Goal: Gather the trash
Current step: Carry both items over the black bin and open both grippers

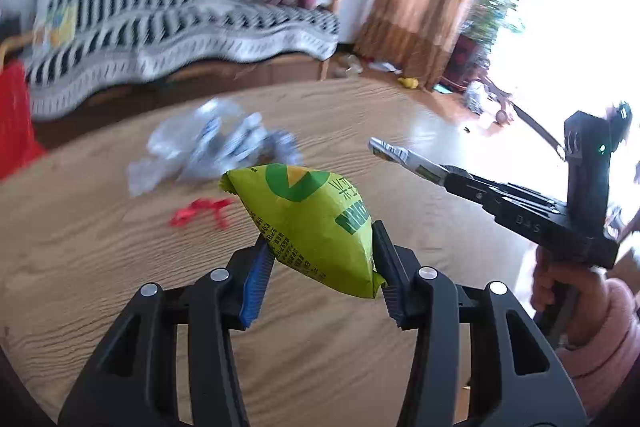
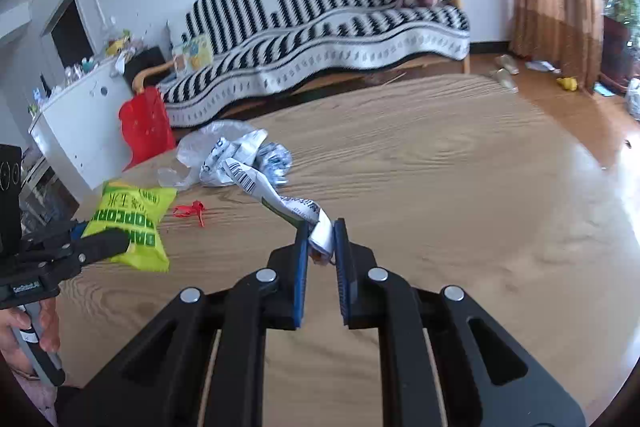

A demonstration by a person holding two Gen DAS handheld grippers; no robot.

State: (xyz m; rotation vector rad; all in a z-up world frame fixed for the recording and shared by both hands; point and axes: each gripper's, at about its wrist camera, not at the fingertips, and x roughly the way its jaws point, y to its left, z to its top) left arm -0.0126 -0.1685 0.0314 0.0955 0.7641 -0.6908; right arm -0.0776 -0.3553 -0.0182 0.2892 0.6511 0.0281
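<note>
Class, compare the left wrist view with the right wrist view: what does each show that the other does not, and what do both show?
Only the left wrist view: the green plant by the bright window.
Only the right wrist view: the white cabinet with clutter on top.
Both: the popcorn bag in the left tool, the twisted wrapper in the right tool, the plastic pile, the red scrap, the table and the striped sofa.

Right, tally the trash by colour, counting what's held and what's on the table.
Yellow-green: 1, popcorn bag in the left gripper
White printed: 1, twisted wrapper in the right gripper
Clear and white: 1, crumpled plastic pile on the table
Red: 1, scrap
Total: 4
</note>
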